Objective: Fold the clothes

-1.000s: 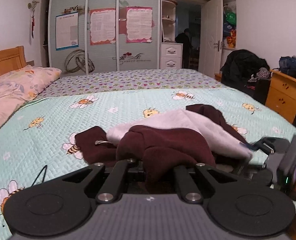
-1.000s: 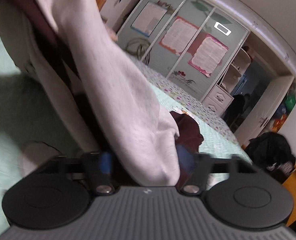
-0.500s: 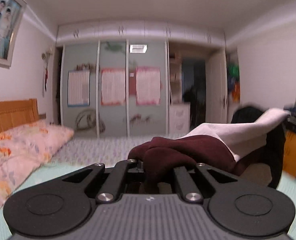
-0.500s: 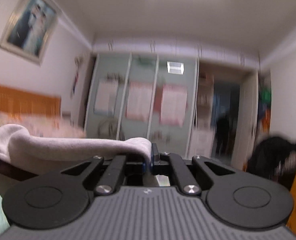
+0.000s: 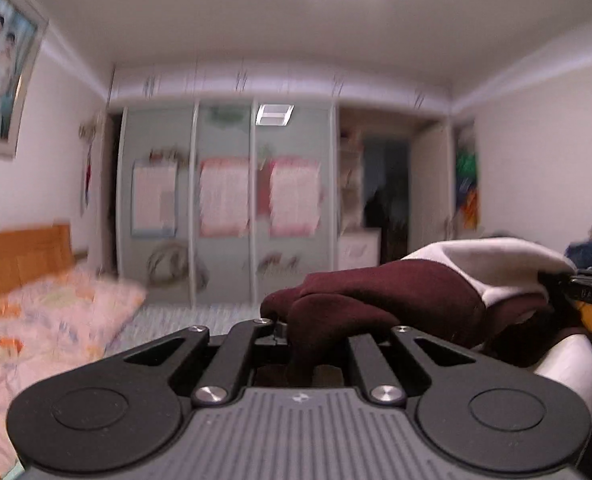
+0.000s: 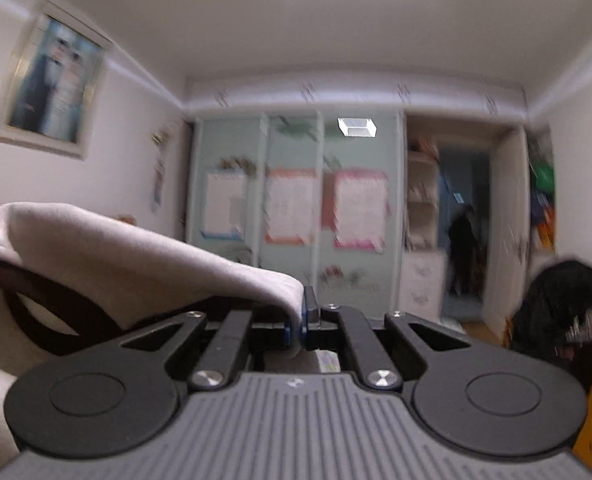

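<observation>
2 tools, left tool [image 5: 302, 330] and right tool [image 6: 301, 322], each clamped tight on the maroon-and-white garment [image 5: 396, 300].

A maroon garment [image 5: 396, 296] with a pale grey lining [image 6: 136, 256] is seen, along with a floral pink pillow [image 5: 48, 320], an orange wooden headboard [image 5: 20, 256] and pale green wardrobe doors [image 6: 296, 200].

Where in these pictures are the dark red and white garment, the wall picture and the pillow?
garment [image 5: 396, 296]: left wrist view, on its dark red fold.
wall picture [image 6: 54, 84]: right wrist view, middle of the framed photo.
pillow [image 5: 48, 320]: left wrist view, on its flowered top.
</observation>
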Motion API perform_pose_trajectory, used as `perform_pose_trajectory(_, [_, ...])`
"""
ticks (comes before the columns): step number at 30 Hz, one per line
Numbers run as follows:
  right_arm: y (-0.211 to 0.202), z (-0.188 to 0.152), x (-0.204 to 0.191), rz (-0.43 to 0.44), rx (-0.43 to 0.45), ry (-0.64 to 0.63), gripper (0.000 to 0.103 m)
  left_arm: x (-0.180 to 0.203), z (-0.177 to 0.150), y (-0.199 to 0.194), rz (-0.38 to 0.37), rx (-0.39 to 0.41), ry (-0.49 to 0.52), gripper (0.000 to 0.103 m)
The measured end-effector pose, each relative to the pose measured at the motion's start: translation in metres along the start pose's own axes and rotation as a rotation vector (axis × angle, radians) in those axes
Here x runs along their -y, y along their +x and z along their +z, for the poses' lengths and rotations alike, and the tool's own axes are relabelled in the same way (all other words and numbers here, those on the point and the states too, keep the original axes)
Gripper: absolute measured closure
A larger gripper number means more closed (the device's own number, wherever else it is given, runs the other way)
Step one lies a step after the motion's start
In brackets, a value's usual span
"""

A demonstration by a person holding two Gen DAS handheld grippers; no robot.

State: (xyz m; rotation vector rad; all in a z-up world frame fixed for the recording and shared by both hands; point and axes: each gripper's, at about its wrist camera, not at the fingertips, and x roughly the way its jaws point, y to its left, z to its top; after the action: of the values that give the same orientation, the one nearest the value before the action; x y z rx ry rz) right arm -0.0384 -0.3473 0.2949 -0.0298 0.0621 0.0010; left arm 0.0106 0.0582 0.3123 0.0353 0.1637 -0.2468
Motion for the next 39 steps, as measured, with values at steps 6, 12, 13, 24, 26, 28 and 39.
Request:
perform_pose_trajectory(6, [0.177,-0.094,0.012,0.016,-0.454,0.122,0.068,-0.038,-0.112,0.163,0.106,-0.478,-0.078,0.096])
perform_pose_trajectory(12, [0.139,-0.211,0.03,0.003,-0.524,0.219,0.067,-0.073,-0.245,0.149,0.189,-0.631,-0.147,0.083])
perform_pose_trajectory(13, [0.125,-0.23,0.028,-0.019,-0.534,0.169,0.065,-0.077,-0.254,0.139,0.208,-0.619,-0.162,0.071])
perform_pose_trajectory(24, [0.071,-0.337,0.018,-0.103,-0.621,0.195,0.051,-0.089,-0.251,0.069,0.24,-0.443,-0.235,0.034])
perform_pose_trajectory(26, [0.082,-0.333,0.01,-0.128,-0.578,0.163,0.031,-0.079,-0.263,0.061,0.229,-0.459,-0.225,0.032])
perform_pose_trajectory(28, [0.094,-0.332,0.002,-0.148,-0.552,0.121,0.022,-0.065,-0.286,0.05,0.227,-0.484,-0.23,0.032])
perform_pose_trajectory(39, [0.137,-0.299,0.015,-0.122,-0.538,0.038,0.097,-0.048,-0.334,0.066,0.174,-0.572,-0.217,0.03])
